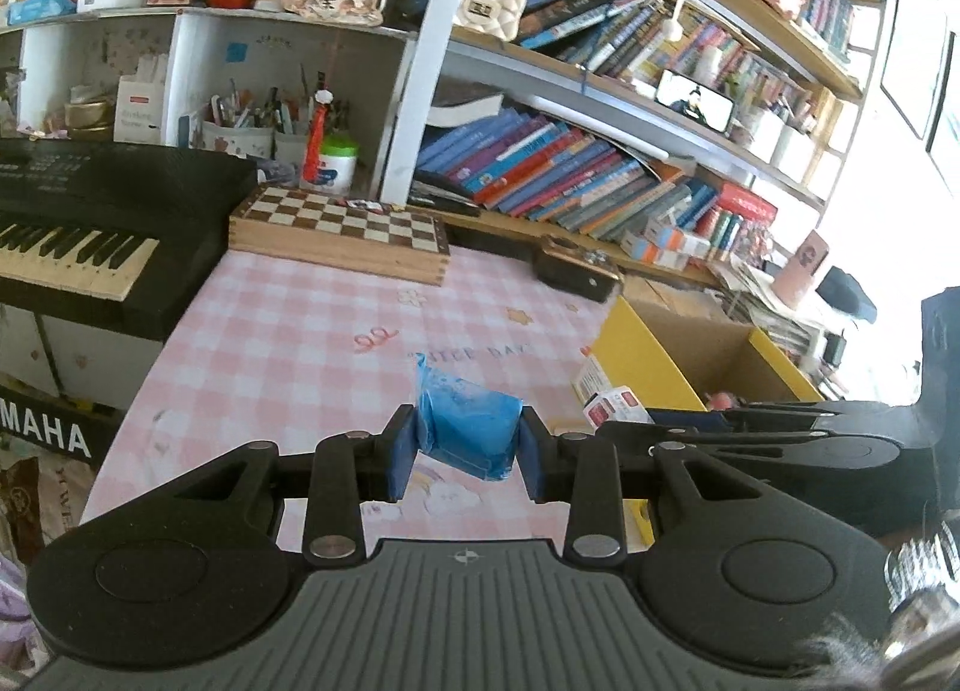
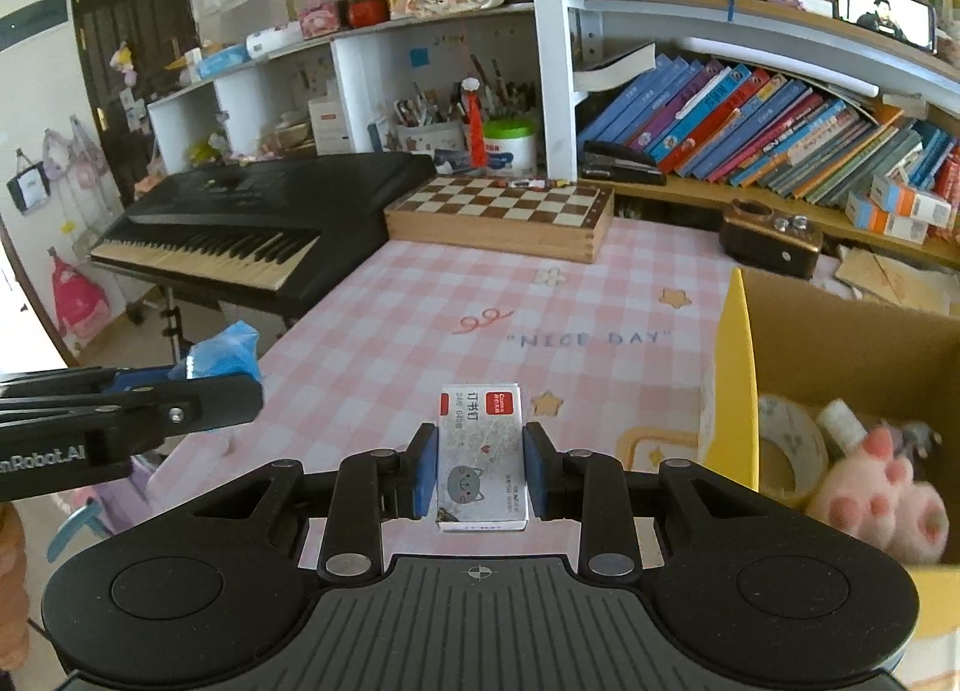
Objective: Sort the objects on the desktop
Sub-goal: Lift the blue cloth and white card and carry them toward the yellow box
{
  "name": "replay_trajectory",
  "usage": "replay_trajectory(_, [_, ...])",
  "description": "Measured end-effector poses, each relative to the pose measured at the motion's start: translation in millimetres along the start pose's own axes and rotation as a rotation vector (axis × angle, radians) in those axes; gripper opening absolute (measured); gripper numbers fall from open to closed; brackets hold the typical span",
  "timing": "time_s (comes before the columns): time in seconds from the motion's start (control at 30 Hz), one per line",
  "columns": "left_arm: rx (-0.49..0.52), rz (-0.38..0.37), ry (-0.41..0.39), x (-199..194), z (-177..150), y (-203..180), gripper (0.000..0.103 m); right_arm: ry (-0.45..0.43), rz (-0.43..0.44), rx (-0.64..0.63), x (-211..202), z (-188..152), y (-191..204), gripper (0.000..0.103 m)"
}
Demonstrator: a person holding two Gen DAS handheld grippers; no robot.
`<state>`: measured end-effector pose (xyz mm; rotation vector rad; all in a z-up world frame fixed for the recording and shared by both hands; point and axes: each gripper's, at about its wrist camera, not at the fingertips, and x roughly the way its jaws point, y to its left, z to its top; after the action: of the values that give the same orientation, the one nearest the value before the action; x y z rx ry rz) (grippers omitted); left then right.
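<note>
In the lower centre of the left wrist view, a blue packet (image 1: 468,432) is clamped between the pads of the left tool (image 1: 468,451), above the pink checked worktop (image 1: 288,331). In the lower centre of the right wrist view, a small staple box (image 2: 482,454) is clamped by the right tool (image 2: 480,475). A cardboard box (image 2: 840,331) with a tape roll (image 2: 786,451) is seen at the right edge.

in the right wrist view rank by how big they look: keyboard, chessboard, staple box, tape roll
1. keyboard
2. chessboard
3. staple box and tape roll: they look about alike, and the staple box, held in the right gripper, is nearest the camera, so no ranking between them.
</note>
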<state>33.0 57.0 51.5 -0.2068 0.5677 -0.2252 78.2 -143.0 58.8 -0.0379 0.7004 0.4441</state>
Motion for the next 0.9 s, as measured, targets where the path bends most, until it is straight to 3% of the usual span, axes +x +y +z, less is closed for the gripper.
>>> replay_trajectory(0.57, [0.081, -0.061, 0.095, -37, -35, -27, 0.032, 0.038, -0.027, 0.105, -57, -61, 2, 0.030])
replay_trajectory(0.9, [0.146, -0.119, 0.164, -40, -56, -45, 0.031, 0.049, -0.095, 0.181, -82, -86, -13, 0.030])
